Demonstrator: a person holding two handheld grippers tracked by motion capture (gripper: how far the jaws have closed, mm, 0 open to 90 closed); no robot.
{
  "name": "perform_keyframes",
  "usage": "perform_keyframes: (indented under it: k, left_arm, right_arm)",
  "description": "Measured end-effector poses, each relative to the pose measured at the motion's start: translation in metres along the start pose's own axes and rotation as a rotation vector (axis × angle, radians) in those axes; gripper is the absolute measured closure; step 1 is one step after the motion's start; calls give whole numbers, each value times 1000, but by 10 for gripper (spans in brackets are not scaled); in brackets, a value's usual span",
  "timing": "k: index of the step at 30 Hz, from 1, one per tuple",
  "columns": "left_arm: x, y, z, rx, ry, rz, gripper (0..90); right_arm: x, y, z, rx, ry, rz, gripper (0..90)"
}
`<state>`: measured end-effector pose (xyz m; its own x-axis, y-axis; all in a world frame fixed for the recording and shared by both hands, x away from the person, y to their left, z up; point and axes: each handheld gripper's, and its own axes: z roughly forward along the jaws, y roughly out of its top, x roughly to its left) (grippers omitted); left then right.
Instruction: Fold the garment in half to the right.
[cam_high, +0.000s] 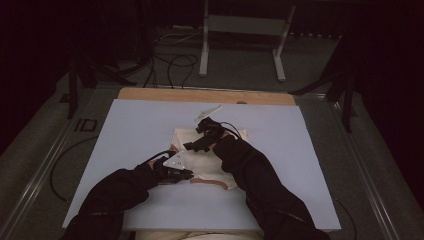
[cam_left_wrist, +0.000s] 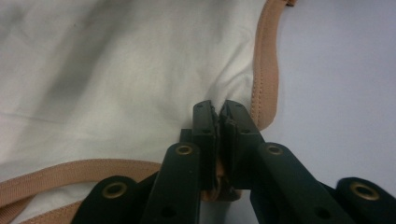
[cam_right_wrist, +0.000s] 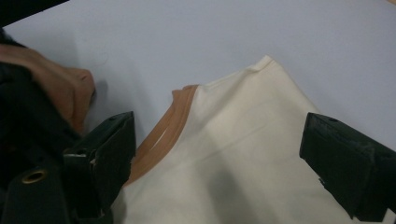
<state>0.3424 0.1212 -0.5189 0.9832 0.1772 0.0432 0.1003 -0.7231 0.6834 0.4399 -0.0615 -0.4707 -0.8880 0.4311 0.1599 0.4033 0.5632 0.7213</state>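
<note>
A: One corner is all you hold: your left gripper (cam_left_wrist: 219, 116) has its fingers pinched on the tan trim (cam_left_wrist: 266, 70) of the cream garment (cam_high: 210, 160) lying mid-tabletop (cam_high: 135, 125).

B: And the right?

A: Your right gripper (cam_right_wrist: 215, 158) hovers over the cloth, fingers spread. I judge the folding barely begun.

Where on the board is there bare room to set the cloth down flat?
The white board is bare left of the cream cloth, right of it out to the far edge, and along the wooden strip. It is crowded mid-board, where left tongs and right tongs work.
</note>
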Motion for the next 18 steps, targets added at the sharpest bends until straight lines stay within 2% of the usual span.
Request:
perform_keyframes:
  k: [3,6,12,13,18]
  left_arm:
    - [0,1,0,4,6,-4,867]
    - [-2,0,0,3,17,10,871]
    - [-2,-4,0,-27,19,-8,873]
    - [-3,-4,0,-31,19,-14,873]
    - [-3,-2,0,-15,27,9,873]
  right_arm:
    - [0,3,5,8,-8,10,109]
    - [-3,7,12,8,-11,8,110]
    - [-9,19,26,7,-19,25,109]
    - [-10,22,29,8,-19,31,109]
    - [-14,34,40,21,-37,75,109]
